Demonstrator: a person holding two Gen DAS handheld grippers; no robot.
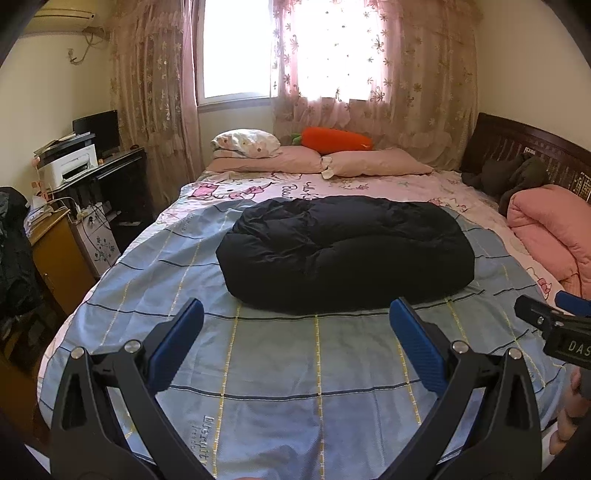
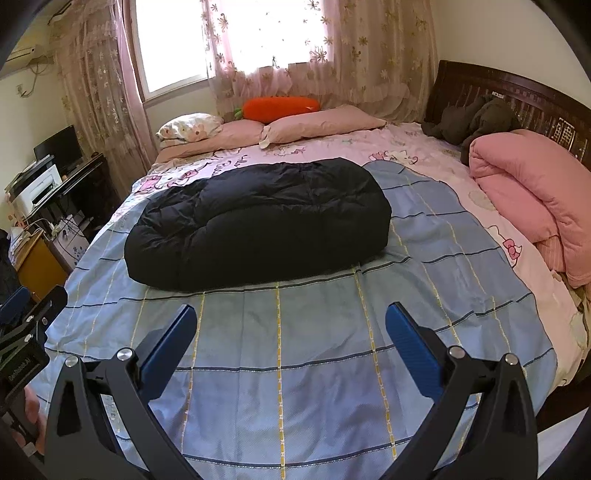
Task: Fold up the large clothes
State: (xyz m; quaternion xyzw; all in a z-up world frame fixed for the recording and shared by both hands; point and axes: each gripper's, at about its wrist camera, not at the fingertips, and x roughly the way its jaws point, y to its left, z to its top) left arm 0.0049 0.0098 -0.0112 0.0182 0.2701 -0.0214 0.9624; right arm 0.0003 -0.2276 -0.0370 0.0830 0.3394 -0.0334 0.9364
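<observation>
In the left wrist view, the left gripper (image 1: 295, 317) is held with its jaws spread wide and empty above the blue plaid sheet (image 1: 280, 373) — the black down jacket (image 1: 343, 251) is seen bundled just beyond. In the right wrist view, the right gripper (image 2: 291, 325) is likewise spread and empty — the jacket lies ahead, to the left.

Location: bedroom in a private home.

A bed (image 1: 258, 369) with a blue plaid sheet fills the room; pink pillows (image 1: 376, 162) and a carrot plush (image 1: 336, 139) lie at the far end below a curtained window (image 1: 236, 48). At left stand a desk with a printer (image 1: 68, 166) and monitor (image 1: 98, 127), with an air conditioner (image 1: 62, 16) on the wall above.
</observation>
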